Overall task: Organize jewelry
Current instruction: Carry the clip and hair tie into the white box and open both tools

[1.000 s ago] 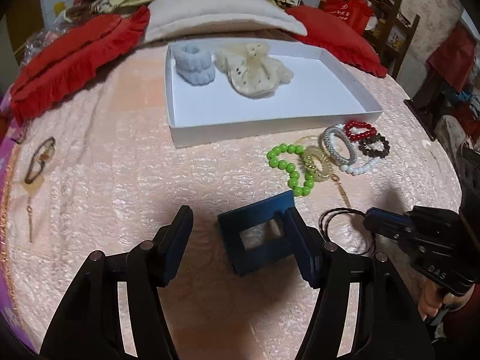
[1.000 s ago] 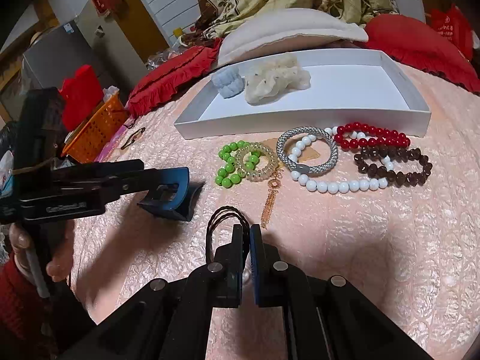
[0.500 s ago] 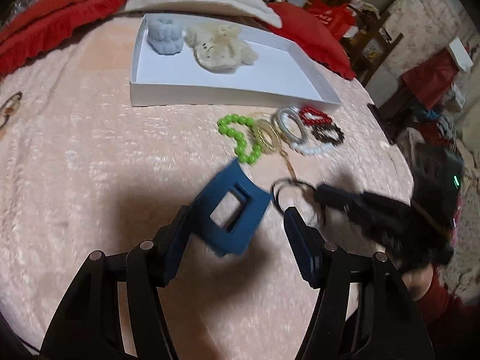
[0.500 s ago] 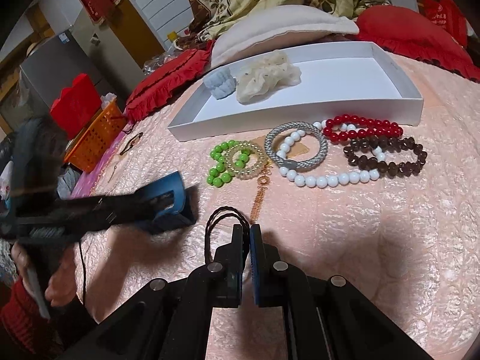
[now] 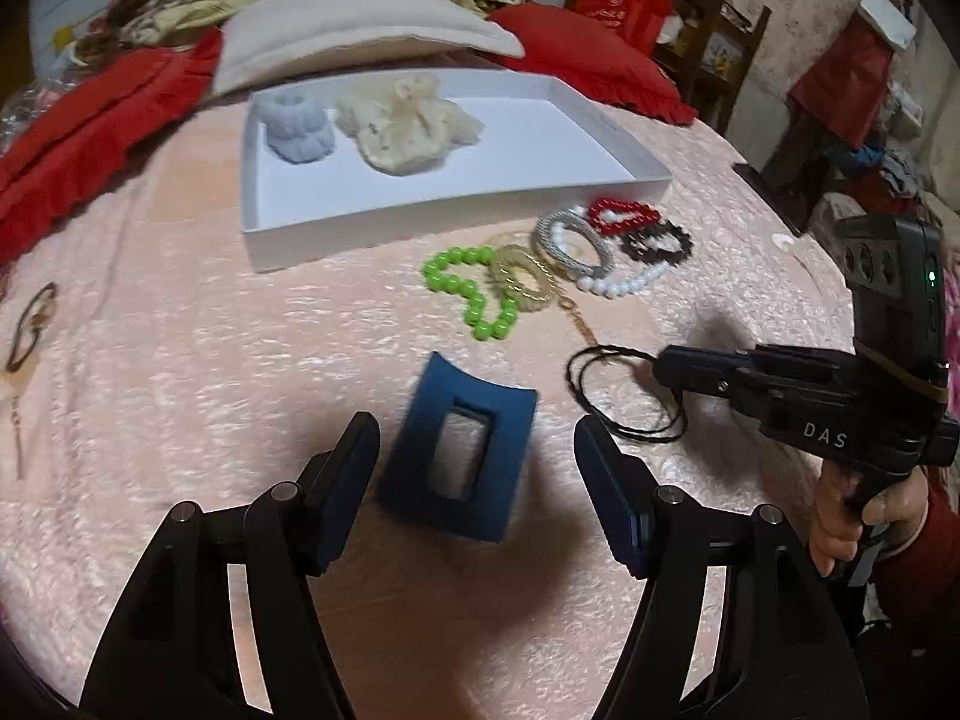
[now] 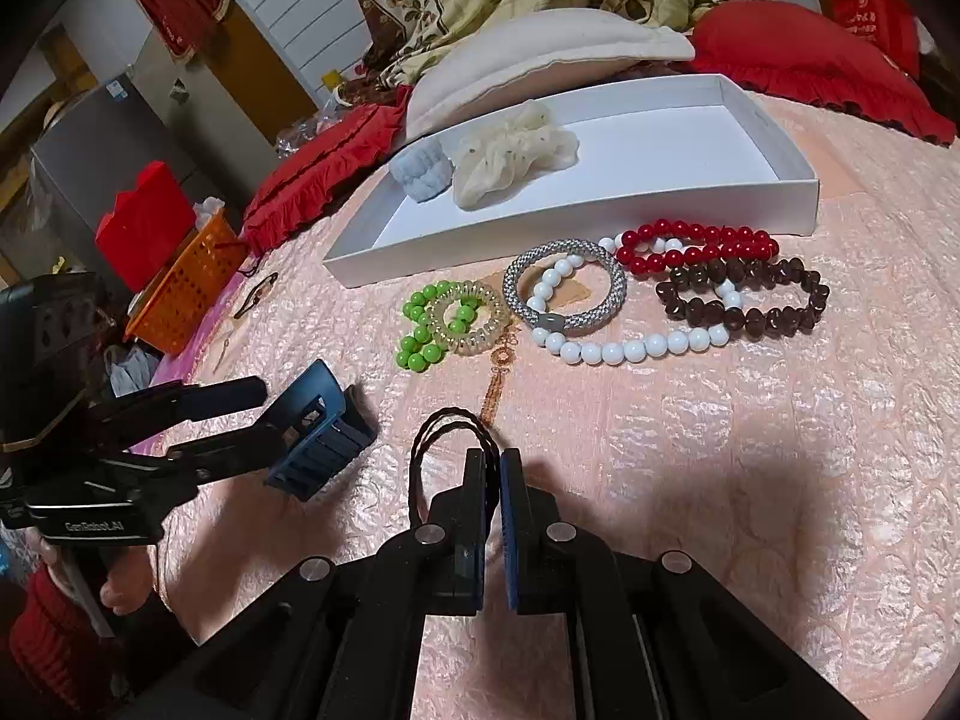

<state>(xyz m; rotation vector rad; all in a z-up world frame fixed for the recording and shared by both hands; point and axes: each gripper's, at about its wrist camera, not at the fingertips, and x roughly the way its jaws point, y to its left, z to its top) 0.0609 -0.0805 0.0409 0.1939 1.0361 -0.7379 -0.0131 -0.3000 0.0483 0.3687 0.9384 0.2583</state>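
Note:
A dark blue hair claw clip (image 5: 459, 447) lies on the pink bedspread between the fingers of my left gripper (image 5: 477, 450), which is open around it; it also shows in the right wrist view (image 6: 318, 426). My right gripper (image 6: 492, 462) is shut on a thin black hair tie (image 6: 447, 438), also seen in the left wrist view (image 5: 624, 390). A white tray (image 5: 420, 216) holds a pale blue scrunchie (image 5: 297, 126) and a cream scrunchie (image 5: 408, 120). Bead bracelets, green (image 6: 426, 330), white (image 6: 630, 348), red (image 6: 696, 243) and brown (image 6: 744, 300), lie before the tray.
A silver mesh bangle (image 6: 564, 288), a clear spiral hair tie (image 6: 468, 324) and a gold chain (image 6: 495, 384) lie among the bracelets. Red pillows (image 5: 90, 132) and a cream cushion (image 5: 360, 24) sit behind the tray. An orange basket (image 6: 186, 288) stands at the bed's left.
The clip has shifted and turned between my left fingers while the left view swung. My right gripper has stayed shut on the black hair tie.

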